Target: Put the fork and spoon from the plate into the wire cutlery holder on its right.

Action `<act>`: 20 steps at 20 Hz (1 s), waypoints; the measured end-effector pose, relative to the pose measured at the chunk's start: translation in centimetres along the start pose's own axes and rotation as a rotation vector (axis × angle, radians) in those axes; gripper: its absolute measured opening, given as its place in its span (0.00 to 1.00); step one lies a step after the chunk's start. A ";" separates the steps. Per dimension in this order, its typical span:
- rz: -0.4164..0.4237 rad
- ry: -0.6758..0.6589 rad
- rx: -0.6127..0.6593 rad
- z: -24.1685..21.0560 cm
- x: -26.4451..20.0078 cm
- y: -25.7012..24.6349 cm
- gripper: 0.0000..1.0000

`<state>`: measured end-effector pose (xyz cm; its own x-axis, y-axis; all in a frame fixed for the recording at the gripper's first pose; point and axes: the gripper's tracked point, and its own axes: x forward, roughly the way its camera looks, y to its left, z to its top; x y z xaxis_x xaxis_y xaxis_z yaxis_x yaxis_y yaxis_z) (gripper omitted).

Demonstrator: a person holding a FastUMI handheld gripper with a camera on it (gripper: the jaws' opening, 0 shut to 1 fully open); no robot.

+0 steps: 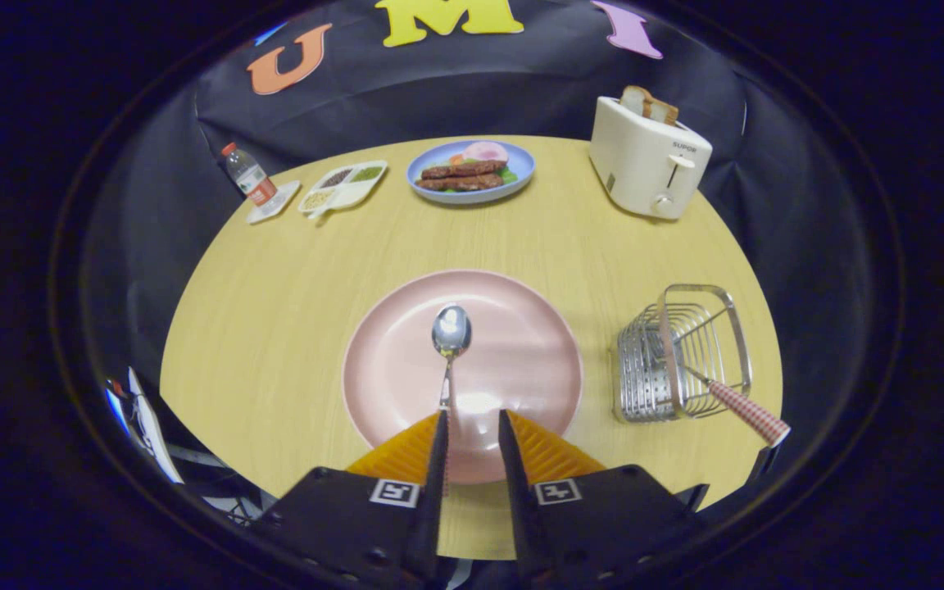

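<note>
A metal spoon (451, 334) lies on the pink plate (537, 344), bowl pointing away from me. Its handle runs back toward me and ends close against the inner side of the left finger. My gripper (472, 419) hovers over the near part of the plate, open, with a gap between the fingertips that is wider than the handle. To the right of the plate stands the wire cutlery holder (644, 369). A fork with a red checked handle (749, 412) leans in it, its handle sticking out toward the near right.
The round wooden table (275, 303) carries a white toaster (648, 164) with bread at the back right, a blue plate of food (513, 184) at the back middle, a divided snack tray (345, 185) and a small bottle (247, 175) at the back left.
</note>
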<state>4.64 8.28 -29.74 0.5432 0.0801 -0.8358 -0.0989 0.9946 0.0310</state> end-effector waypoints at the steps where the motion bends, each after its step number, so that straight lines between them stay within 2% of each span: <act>1: 0.002 -0.005 0.006 -0.6 0.6 0.1 0.39; 2: 0.009 -0.014 0.006 -0.9 0.9 0.3 0.39; 4: 0.011 -0.052 0.005 -0.7 1.3 0.8 0.51; 6: 0.016 -0.055 0.011 -0.7 1.4 1.3 0.57; 10: 0.025 -0.072 0.043 -0.5 1.4 2.3 0.57; 15: 0.012 -0.014 0.083 -1.3 3.4 2.5 0.57; 16: 0.018 0.011 0.090 -1.8 4.0 2.7 0.53; 19: -0.023 0.044 0.082 -1.6 4.5 1.5 0.13; 20: -0.023 0.051 0.082 -1.6 4.0 1.5 0.12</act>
<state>5.38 10.03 -33.92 0.5015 0.0554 -0.8634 -0.0168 0.9984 0.0543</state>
